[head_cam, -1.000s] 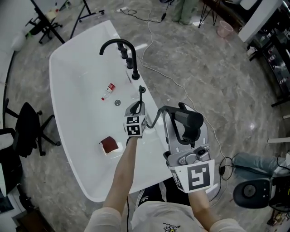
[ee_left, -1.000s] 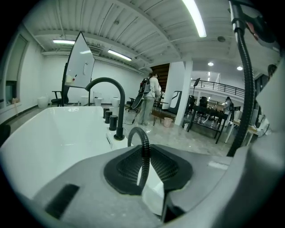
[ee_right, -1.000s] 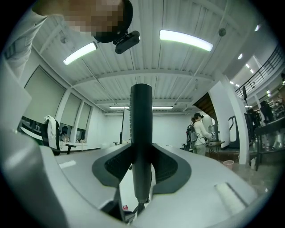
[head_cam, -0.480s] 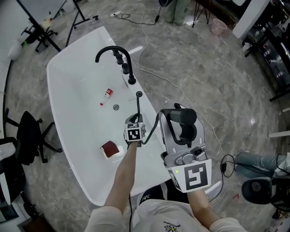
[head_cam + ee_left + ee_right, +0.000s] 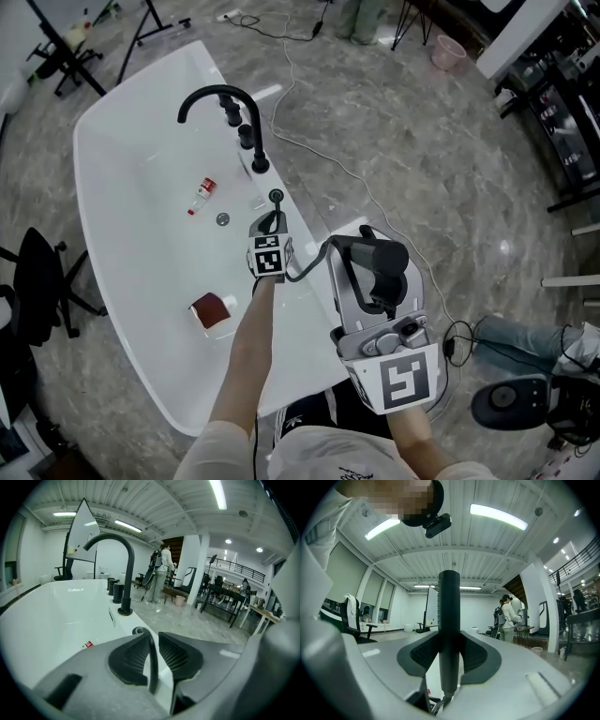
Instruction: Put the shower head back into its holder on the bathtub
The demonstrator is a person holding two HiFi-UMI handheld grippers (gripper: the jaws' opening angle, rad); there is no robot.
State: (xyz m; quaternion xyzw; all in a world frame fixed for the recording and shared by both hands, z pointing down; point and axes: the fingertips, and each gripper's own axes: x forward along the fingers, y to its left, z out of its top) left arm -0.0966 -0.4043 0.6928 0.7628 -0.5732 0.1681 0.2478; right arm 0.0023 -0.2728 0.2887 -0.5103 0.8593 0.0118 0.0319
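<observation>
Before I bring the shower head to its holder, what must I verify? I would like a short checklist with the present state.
1. Right gripper clamps the shower head: ok, the handle stands upright in it.
2. Left gripper grips the hose: ok.
3. Holder on the bathtub rim is empty: ok, as far as visible.
4. Shower head is over the holder: not ok, it is off to the side.
5. Hose runs free of kinks: cannot tell, it is partly hidden.
</observation>
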